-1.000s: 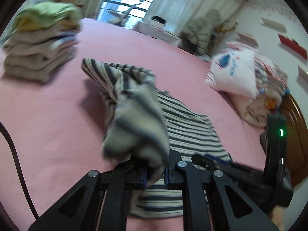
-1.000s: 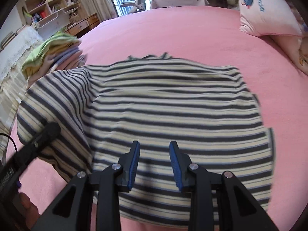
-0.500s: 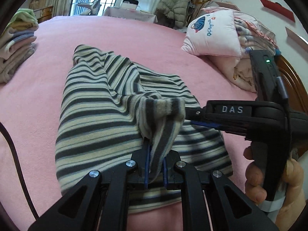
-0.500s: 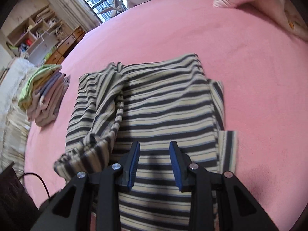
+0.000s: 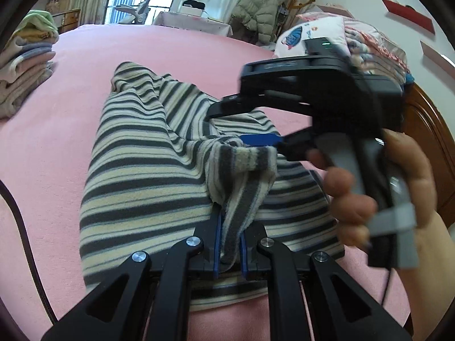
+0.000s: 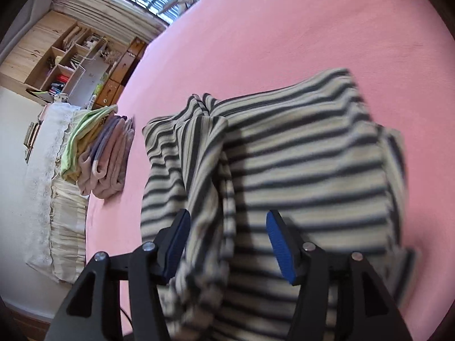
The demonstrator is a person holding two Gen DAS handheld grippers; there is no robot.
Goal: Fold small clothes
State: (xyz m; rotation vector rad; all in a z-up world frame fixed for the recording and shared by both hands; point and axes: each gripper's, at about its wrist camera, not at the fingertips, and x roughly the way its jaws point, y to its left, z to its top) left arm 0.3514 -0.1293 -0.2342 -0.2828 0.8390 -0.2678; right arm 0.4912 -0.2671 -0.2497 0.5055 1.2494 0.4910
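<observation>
A grey and cream striped garment (image 5: 148, 170) lies partly folded on the pink bed (image 5: 42, 130); it also shows in the right wrist view (image 6: 298, 164). My left gripper (image 5: 229, 244) is shut on a bunched sleeve end of the garment, held just above the folded body. My right gripper (image 6: 227, 244) is open wide, its fingers on either side of the lifted sleeve. In the left wrist view the right gripper (image 5: 241, 122) comes in from the right, held by a hand, its fingertips (image 5: 258, 139) by the sleeve fold.
A stack of folded clothes (image 6: 96, 150) sits at the bed's left edge, also in the left wrist view (image 5: 25, 56). Pillows (image 5: 355, 42) lie at the right by a wooden headboard (image 5: 426, 130). Shelves (image 6: 65, 62) and a window stand beyond the bed.
My right gripper has opened wider and moved in over the sleeve that my left gripper holds. The left gripper has stayed shut on the sleeve and barely moved.
</observation>
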